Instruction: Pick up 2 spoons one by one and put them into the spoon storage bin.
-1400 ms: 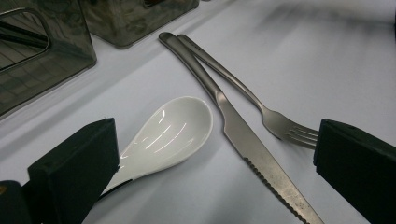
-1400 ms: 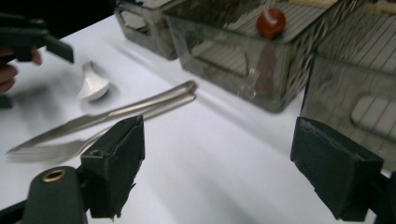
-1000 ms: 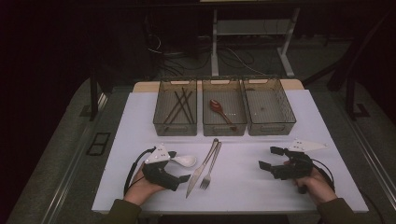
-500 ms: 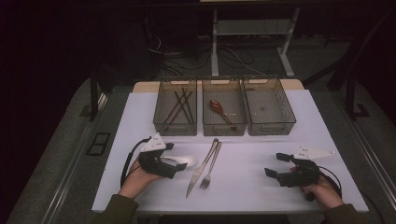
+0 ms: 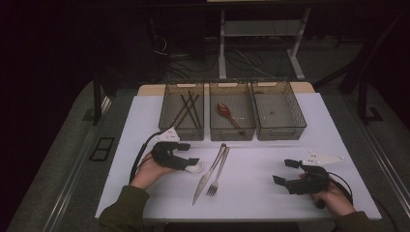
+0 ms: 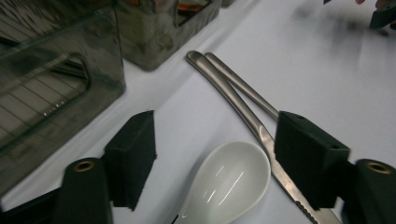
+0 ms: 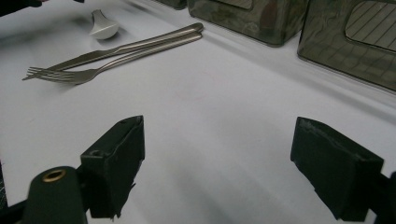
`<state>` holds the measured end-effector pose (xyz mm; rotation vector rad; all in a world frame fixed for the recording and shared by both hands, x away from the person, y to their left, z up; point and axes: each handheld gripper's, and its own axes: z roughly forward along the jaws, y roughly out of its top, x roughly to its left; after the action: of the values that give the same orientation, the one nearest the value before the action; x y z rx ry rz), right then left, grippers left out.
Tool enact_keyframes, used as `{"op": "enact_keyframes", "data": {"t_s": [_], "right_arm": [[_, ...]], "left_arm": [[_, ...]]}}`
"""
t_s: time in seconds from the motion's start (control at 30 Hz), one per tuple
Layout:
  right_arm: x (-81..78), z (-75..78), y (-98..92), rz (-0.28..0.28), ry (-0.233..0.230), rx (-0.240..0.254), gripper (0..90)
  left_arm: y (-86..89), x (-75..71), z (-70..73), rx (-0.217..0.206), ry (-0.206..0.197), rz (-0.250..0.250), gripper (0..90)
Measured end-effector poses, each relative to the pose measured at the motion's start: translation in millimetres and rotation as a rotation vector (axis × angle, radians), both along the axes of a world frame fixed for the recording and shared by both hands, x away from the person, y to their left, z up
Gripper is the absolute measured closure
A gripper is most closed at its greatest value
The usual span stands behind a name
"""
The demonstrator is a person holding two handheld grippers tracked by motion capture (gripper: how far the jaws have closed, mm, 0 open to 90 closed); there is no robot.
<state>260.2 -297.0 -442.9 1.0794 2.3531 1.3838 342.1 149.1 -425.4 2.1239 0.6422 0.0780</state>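
While the left gripper hovers low over the white table, a white spoon lies between its two black jaws, bowl up. The jaws have just been closing, yet in the left gripper view a gap shows on each side of the bowl, so the pads do not press on the spoon and it rests on the table. In the high view the spoon sits at the near left of the table, just right of the left hand.

Just right of the spoon lie a knife and a fork, side by side and touching along their handles, running from near to far with the handle ends towards the bins. In the left gripper view the knife passes close beside the spoon's bowl and runs under the right-hand jaw, with the fork just beyond it.

Three see-through bins stand in a row at the far side of the table. Dark sticks lie in the left bin, a red-brown spoon lies in the middle bin, and the right bin stands beside it.

Well apart from the cutlery, the right gripper is held by the right hand at the near right. Its jaws stand wide apart, and the right gripper view shows bare table between them, with nothing held.
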Motion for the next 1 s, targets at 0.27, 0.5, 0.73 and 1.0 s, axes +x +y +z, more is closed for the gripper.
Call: {"op": "enact_keyframes", "data": {"t_s": [0.27,0.5,0.73,1.0], "right_arm": [[-0.3,-0.2,-0.4,0.001,-0.003,-0.007,17.3],[-1.4,-0.5,-0.2,0.003,-0.002,-0.013,17.3],[-1.7,-0.3,-0.1,0.006,-0.002,-0.013,17.3],[-1.8,-0.3,-0.1,0.004,-0.003,-0.015,17.3]], "left_arm": [[-6.1,-1.3,-6.9,0.048,0.015,-0.035,40.3],[-9.7,-2.1,-12.7,0.095,0.025,-0.055,43.8],[-8.8,-3.8,-15.7,0.113,0.028,-0.068,44.6],[-10.2,-6.4,-17.3,0.149,0.026,-0.094,45.1]]}}
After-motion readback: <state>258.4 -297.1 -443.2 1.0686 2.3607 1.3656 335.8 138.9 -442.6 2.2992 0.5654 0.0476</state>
